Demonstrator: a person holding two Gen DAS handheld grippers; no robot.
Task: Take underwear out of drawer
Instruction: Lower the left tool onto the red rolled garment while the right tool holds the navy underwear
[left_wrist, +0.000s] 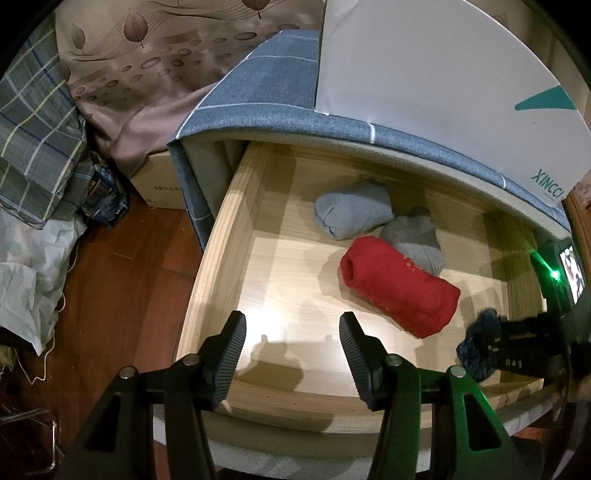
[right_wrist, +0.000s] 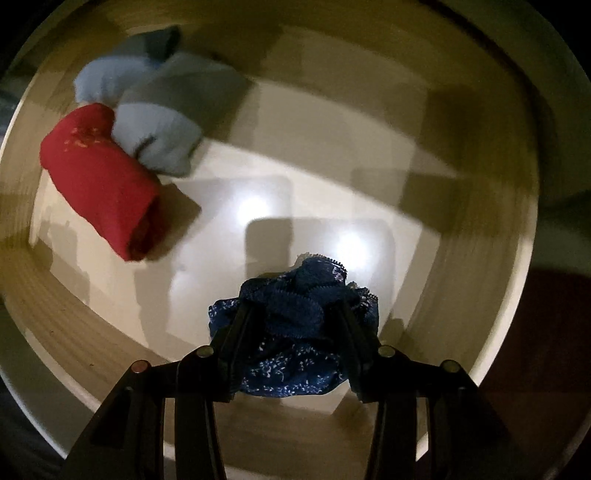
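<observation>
Right hand-held gripper (right_wrist: 295, 325) is clenched on the bunched navy lace-trimmed underwear (right_wrist: 295, 332), suspended over the wooden drawer (left_wrist: 221, 229) near its front right corner. Recommended: maintain the squeeze and lift straight up, clear of the front rim, before moving away. Left hand-held gripper (left_wrist: 291, 332) stands released and empty above the front edge. Farther in lie a red roll (left_wrist: 399, 288) and two grey rolled socks (left_wrist: 354, 214). Motion blur obscures the right view; whether the underwear touches the drawer floor cannot be determined.

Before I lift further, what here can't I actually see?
- Underwear: lower part hidden behind the right tool in the right view; mostly blocked by that tool in the left view.
- Drawer back: hidden under the cabinet top.
- Socks: blurred, right view.
</observation>
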